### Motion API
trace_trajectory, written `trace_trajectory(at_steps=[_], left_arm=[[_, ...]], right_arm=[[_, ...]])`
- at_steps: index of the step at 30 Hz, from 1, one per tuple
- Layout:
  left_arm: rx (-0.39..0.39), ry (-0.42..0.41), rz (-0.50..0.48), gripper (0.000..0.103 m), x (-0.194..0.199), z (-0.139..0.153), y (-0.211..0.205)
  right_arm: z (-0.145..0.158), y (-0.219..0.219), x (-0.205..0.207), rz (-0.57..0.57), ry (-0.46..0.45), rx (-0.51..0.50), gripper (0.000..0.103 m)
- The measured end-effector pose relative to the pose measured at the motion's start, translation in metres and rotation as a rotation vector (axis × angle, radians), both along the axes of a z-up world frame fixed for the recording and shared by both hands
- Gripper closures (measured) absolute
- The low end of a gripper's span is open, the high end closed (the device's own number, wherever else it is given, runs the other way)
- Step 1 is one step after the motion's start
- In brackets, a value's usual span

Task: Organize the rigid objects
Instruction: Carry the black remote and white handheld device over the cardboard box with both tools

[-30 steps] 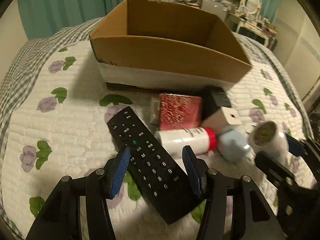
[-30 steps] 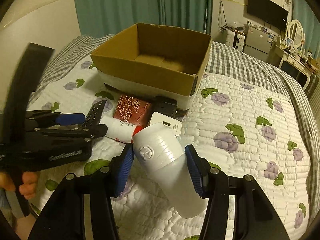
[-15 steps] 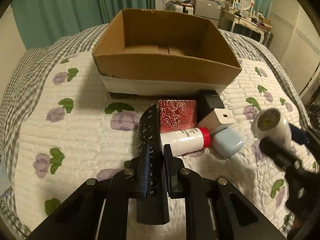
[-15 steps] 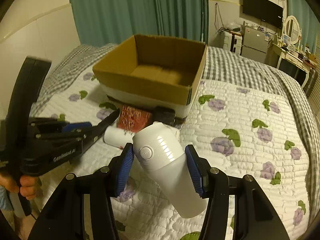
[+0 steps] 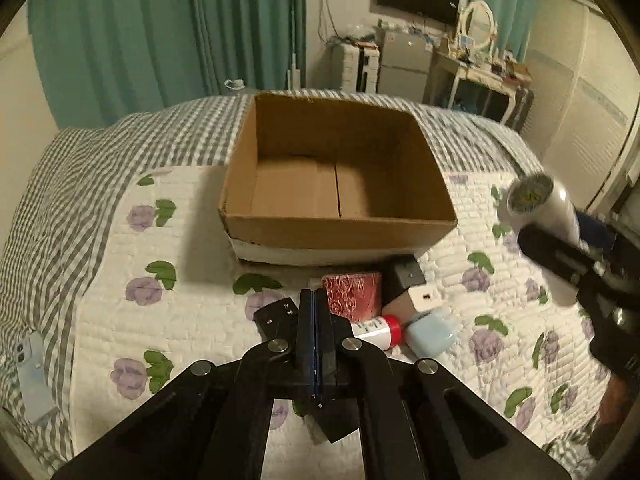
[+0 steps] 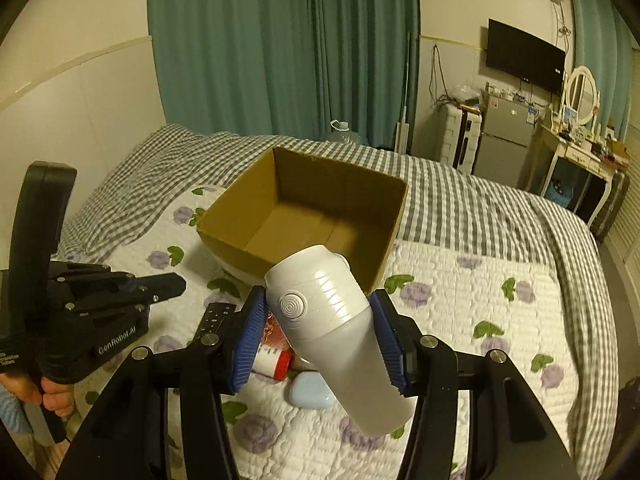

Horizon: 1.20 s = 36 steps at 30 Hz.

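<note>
Left gripper (image 5: 315,300) jaws have just closed empty, remote (image 5: 276,318) slipped back onto the quilt at lower centre; right gripper (image 6: 320,340) clamps the white device (image 6: 336,320), so the remote needs regrasping.

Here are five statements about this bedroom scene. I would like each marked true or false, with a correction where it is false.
1. The cardboard box is empty. True: the cardboard box shows only its bare floor.
2. The right tongs hold a white hair dryer. True: the right tongs grip the white hair dryer above the bed.
3. The small bottle has a blue cap. False: the small bottle has a red cap.
4. The left tongs stand wide open. False: the left tongs have just been closing and are shut, pad against pad.
5. A red patterned box lies in front of the cardboard box. True: the red patterned box lies there.
</note>
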State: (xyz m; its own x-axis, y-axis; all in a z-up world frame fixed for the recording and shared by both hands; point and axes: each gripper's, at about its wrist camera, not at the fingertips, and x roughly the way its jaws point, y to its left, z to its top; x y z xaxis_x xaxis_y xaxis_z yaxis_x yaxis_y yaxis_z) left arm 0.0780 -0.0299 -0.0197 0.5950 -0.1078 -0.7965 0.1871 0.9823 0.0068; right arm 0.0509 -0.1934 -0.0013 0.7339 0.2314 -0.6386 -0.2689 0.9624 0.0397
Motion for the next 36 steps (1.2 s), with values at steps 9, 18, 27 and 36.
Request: trace_trajectory(at_steps=[9,18,27,36], left_arm=[[0.007,0.226,0.096,0.046,0.010,-0.077,0.009],[0.081,0.319,0.091,0.054,0.027,-0.105,-0.010],[0.105,0.150,0.077,0.082,0.008,-0.050,-0.008],[0.061,-0.024,0.004,0.084,0.047,0.033,-0.020]], right_arm=[[-0.038,-0.009,0.009,-0.007,0.065,-0.005,0.051],[-0.045,-0.021,0.011,-0.019,0.074,0.030,0.051],[-0.036,-0.015,0.018,-0.011,0.069,0.033,0.051],[0.008,0.001,0.061,-0.006,0.004,0.049,0.051]])
